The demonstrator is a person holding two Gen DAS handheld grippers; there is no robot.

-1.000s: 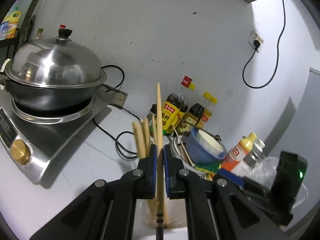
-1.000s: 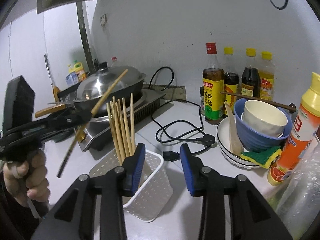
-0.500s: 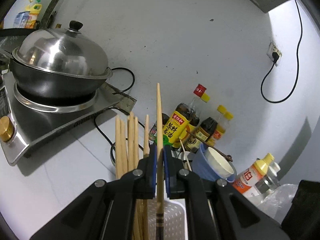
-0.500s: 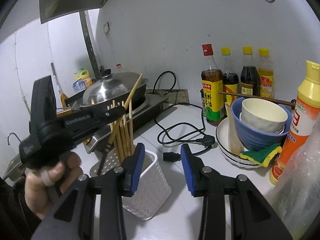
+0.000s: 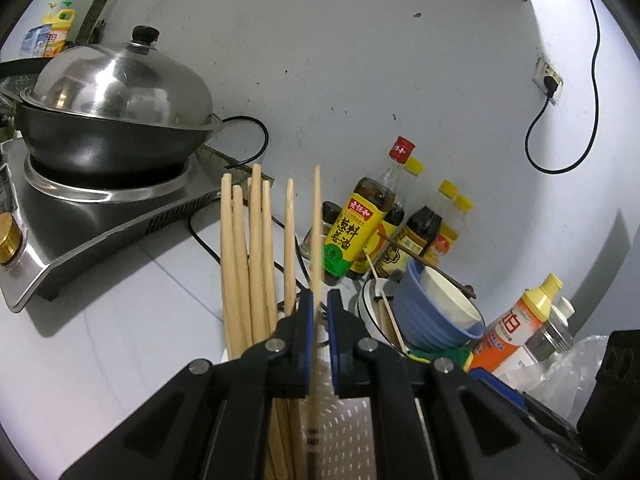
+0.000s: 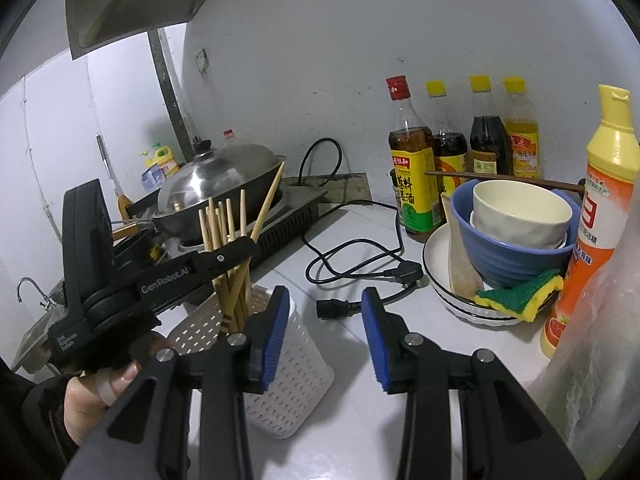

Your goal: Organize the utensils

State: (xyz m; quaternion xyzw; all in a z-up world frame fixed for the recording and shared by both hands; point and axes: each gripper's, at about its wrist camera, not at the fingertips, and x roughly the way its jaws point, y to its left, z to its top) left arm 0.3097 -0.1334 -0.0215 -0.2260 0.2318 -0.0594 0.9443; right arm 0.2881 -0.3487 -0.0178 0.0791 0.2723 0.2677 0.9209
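Observation:
My left gripper (image 5: 318,300) is shut on one pale wooden chopstick (image 5: 317,220), which stands nearly upright and leans slightly. Its lower end reaches down into the white perforated holder (image 5: 348,432). Several more chopsticks (image 5: 256,260) stand in the holder's left part. In the right wrist view, the left gripper (image 6: 240,248), held by a hand, hovers over the holder (image 6: 296,364) with the held chopstick (image 6: 269,204) slanting up to the right. My right gripper (image 6: 324,336) is open beside the holder's right rim, with nothing between its blue pads.
A lidded wok (image 5: 116,104) sits on a steel cooker at the left. Sauce bottles (image 6: 412,168) line the back wall. A blue bowl (image 6: 516,256) with a white bowl inside stands on a plate by a sponge (image 6: 520,294). A black power cord (image 6: 360,264) lies ahead.
The left gripper has come down over the holder with its chopstick, whose lower end now sits inside. The right gripper has barely shifted and stays open.

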